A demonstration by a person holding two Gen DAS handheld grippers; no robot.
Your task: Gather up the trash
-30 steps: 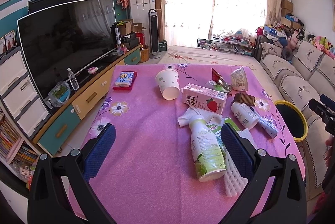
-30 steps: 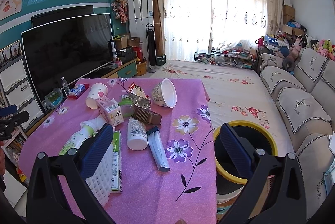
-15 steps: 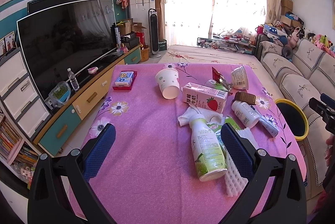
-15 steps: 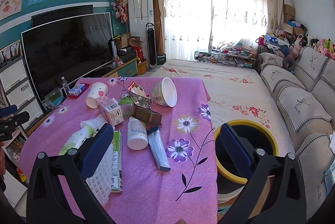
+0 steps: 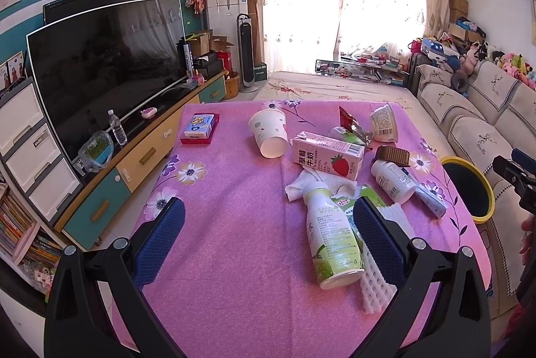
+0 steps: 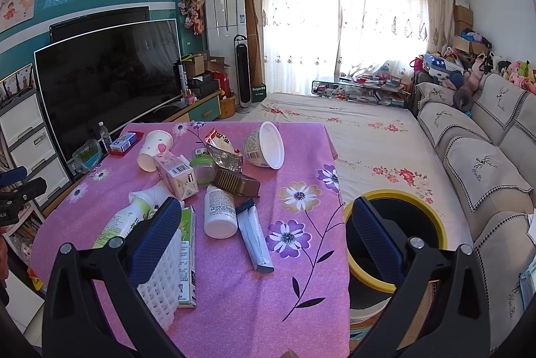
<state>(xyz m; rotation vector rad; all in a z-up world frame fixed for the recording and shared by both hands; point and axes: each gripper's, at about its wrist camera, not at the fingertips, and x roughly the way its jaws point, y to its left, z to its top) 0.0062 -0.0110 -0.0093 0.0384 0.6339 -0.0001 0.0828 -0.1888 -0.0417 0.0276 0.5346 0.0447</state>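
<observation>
Pink flowered cloth covers the table, and the trash lies bunched toward its right side — carton, green bottle, white bottle, tube, tipped cup, bowl. Bin stands just off that right edge, handy for dropping; it looks empty. Left gripper and right gripper both gape wide, holding nothing.

A curved television faces a cushioned sofa across curtained windows.
</observation>
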